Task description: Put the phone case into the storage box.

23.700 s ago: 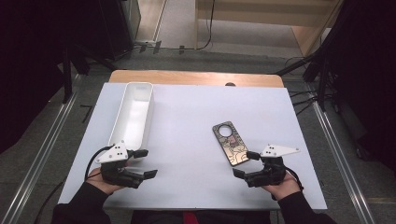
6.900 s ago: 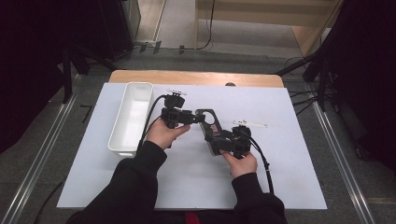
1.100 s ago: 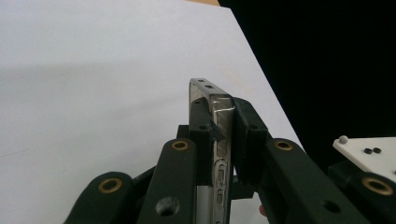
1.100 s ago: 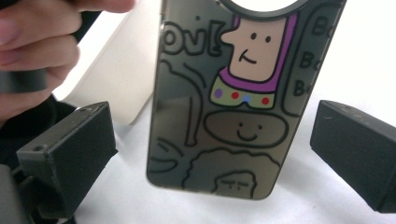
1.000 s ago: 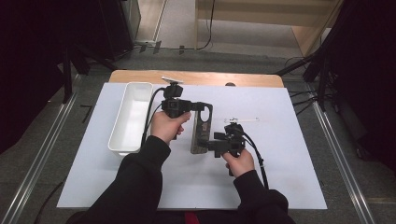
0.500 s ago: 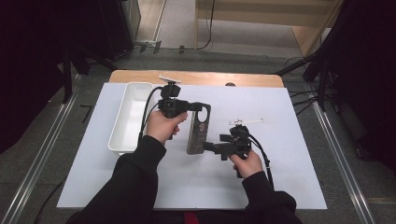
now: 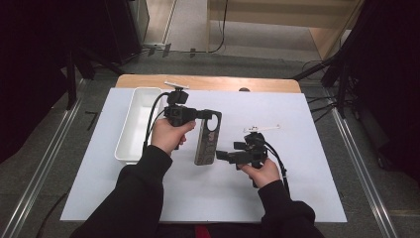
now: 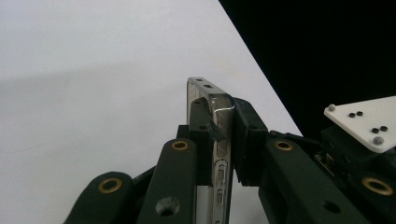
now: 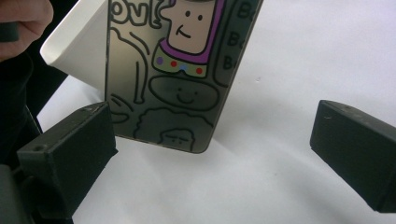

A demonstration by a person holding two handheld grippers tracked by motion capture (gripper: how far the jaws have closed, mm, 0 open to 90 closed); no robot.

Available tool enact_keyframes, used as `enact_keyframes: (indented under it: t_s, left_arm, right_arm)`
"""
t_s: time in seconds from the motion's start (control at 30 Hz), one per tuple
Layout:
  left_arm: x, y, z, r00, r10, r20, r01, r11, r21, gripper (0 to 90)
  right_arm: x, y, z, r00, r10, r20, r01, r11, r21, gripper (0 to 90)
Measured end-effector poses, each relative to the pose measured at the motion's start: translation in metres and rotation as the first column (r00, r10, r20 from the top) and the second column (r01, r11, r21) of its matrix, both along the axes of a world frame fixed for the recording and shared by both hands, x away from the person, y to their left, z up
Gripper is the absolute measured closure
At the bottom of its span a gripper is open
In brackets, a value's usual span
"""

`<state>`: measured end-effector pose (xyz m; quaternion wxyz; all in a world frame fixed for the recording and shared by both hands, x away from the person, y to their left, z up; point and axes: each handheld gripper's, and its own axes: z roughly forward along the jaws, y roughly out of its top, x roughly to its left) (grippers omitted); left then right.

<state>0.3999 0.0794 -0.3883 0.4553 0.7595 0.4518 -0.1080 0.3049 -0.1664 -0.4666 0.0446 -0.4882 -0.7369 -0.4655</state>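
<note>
Phone case (image 9: pixel 173 79) cartoons, right gripper view

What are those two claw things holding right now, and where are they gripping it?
The left gripper pinches the phone case by its top end, near the camera cutout, jaws on its front and back. The right gripper is open beside the case's lower end, holding nothing.

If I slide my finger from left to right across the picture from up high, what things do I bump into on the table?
White tray → left gripper holding the phone → right gripper, its jaws open.
</note>
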Motion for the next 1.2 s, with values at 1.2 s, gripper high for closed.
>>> enact_keyframes:
  t_s: [1.2]
  left_arm:
    - [-0.023,0.011,-0.002,0.9895,-0.114,0.089,0.117,0.9928,-0.026,79.8]
  right_arm:
    - [0.007,-0.01,0.007,0.9976,0.056,0.041,-0.056,0.998,-0.003,0.0]
